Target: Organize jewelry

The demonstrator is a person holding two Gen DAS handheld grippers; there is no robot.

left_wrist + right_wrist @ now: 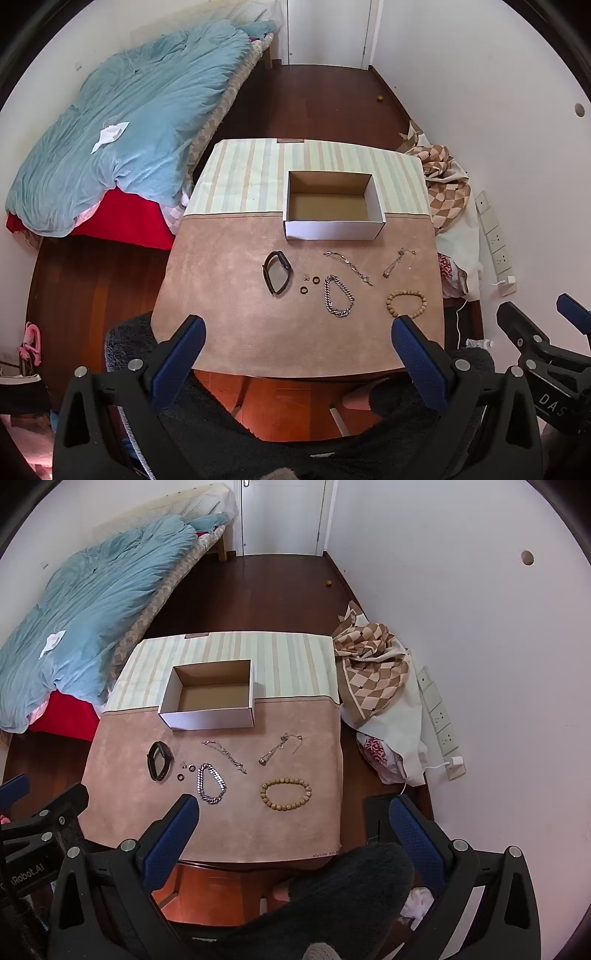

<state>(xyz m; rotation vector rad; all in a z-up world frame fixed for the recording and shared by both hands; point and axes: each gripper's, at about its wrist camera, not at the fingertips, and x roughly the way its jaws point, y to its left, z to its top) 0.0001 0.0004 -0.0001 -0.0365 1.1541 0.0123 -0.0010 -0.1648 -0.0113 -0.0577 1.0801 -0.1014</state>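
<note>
Loose bracelets (339,297), chains (348,266), rings (315,280), watch band (277,272) before open box (333,206).

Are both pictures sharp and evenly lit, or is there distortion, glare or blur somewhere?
Left wrist view: strong fisheye bending, black corners, the table edges curve; the box and the bead bracelet are sharp. Right wrist view: the same bending; soft even daylight, faint shadows, no glare; the chain is clear.

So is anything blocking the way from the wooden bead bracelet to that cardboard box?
Nothing visible. The bead bracelet lies on bare mat; only thin chains lie flat between it and the open, empty box.
</note>
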